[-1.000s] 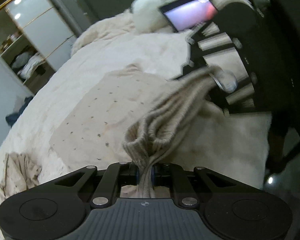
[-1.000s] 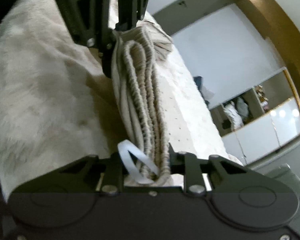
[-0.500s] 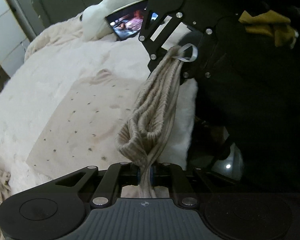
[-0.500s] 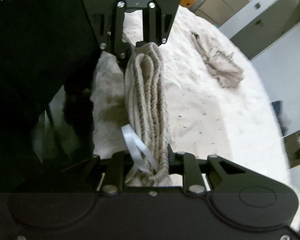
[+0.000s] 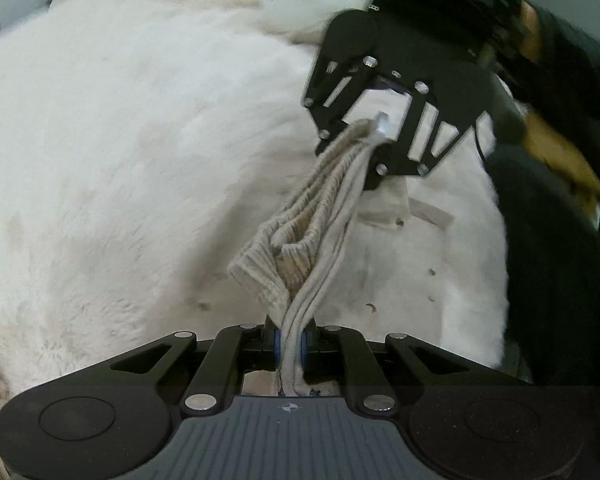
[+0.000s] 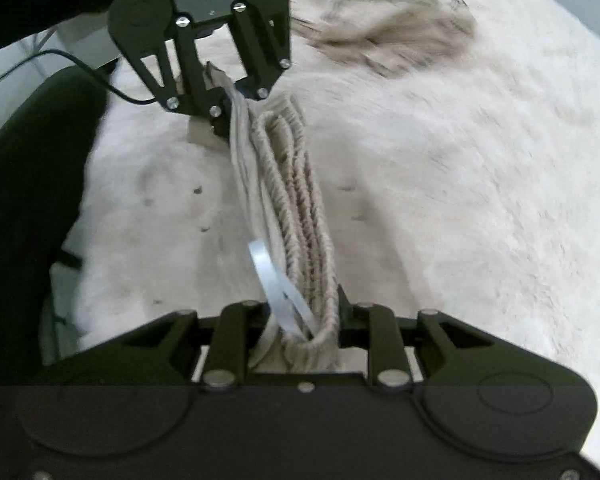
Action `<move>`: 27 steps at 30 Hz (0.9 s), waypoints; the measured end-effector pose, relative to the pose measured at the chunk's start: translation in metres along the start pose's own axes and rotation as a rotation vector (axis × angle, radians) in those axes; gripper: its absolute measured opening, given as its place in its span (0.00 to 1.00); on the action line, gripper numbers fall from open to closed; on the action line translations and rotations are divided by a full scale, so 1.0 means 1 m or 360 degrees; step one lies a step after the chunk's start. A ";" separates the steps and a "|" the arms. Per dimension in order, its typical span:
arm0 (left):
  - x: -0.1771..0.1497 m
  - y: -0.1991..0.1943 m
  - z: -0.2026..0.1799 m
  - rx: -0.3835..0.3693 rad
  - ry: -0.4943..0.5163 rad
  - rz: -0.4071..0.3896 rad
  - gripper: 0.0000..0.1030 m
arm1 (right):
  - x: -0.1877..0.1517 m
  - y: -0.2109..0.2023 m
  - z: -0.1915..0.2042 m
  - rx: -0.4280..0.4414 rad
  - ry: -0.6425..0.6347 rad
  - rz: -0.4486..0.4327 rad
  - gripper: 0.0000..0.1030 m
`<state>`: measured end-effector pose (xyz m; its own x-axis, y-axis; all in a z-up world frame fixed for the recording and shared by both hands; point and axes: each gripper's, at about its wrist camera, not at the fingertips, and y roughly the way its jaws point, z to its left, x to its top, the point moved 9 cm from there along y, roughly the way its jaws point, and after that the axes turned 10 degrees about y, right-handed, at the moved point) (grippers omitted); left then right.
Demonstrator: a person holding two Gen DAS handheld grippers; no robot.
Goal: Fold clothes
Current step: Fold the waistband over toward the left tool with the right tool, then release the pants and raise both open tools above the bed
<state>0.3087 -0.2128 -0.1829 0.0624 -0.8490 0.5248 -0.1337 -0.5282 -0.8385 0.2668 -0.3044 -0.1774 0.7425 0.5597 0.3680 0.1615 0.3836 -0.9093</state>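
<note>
So both sets of jaws were easing apart but still pinching the beige garment (image 5: 316,216): left gripper (image 5: 290,350) on one end, right gripper (image 6: 300,330) on the ribbed end with the white loop (image 6: 278,280). It hung stretched between them, over the fluffy white blanket (image 5: 120,140).

Left gripper (image 5: 289,350): black linkage, silver screws, blue pads; right gripper (image 6: 300,330): black, silver screws; thin black cable (image 6: 100,80).
</note>
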 end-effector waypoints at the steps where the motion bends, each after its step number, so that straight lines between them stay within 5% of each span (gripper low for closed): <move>1: -0.003 0.007 0.009 0.0029 -0.0037 0.0016 0.25 | -0.003 0.008 -0.010 -0.0027 0.0026 0.0017 0.31; 2: -0.010 0.016 0.021 0.0076 -0.0091 0.0050 0.41 | -0.005 0.016 -0.020 -0.0056 0.0053 0.0034 0.46; 4: -0.023 0.025 0.033 0.0071 -0.0161 0.0082 0.45 | -0.011 0.023 -0.042 -0.0155 0.0111 0.0049 0.54; 8: -0.052 -0.006 0.042 0.0081 -0.0484 -0.0179 0.45 | -0.029 -0.008 -0.079 -0.0238 0.0445 -0.0213 0.53; 11: -0.074 -0.037 0.021 0.0154 -0.0718 -0.0425 0.45 | -0.054 -0.041 -0.091 -0.0516 0.0685 -0.0427 0.43; 15: -0.100 -0.060 -0.029 0.0256 -0.0947 -0.0656 0.56 | -0.101 -0.075 -0.050 -0.0667 0.0971 -0.0711 0.42; 21: -0.128 -0.065 -0.090 0.0543 -0.1171 -0.0768 0.61 | -0.141 -0.071 0.051 -0.0503 0.1224 -0.1051 0.48; 27: -0.124 -0.053 -0.104 0.0567 -0.1172 -0.0896 0.60 | -0.181 -0.060 0.062 -0.0229 0.1400 -0.1112 0.46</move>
<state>0.2054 -0.0781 -0.1883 0.6403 -0.2081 0.7394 0.4015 -0.7299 -0.5532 0.0828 -0.3830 -0.1771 0.6504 -0.4769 0.5912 0.7514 0.2899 -0.5928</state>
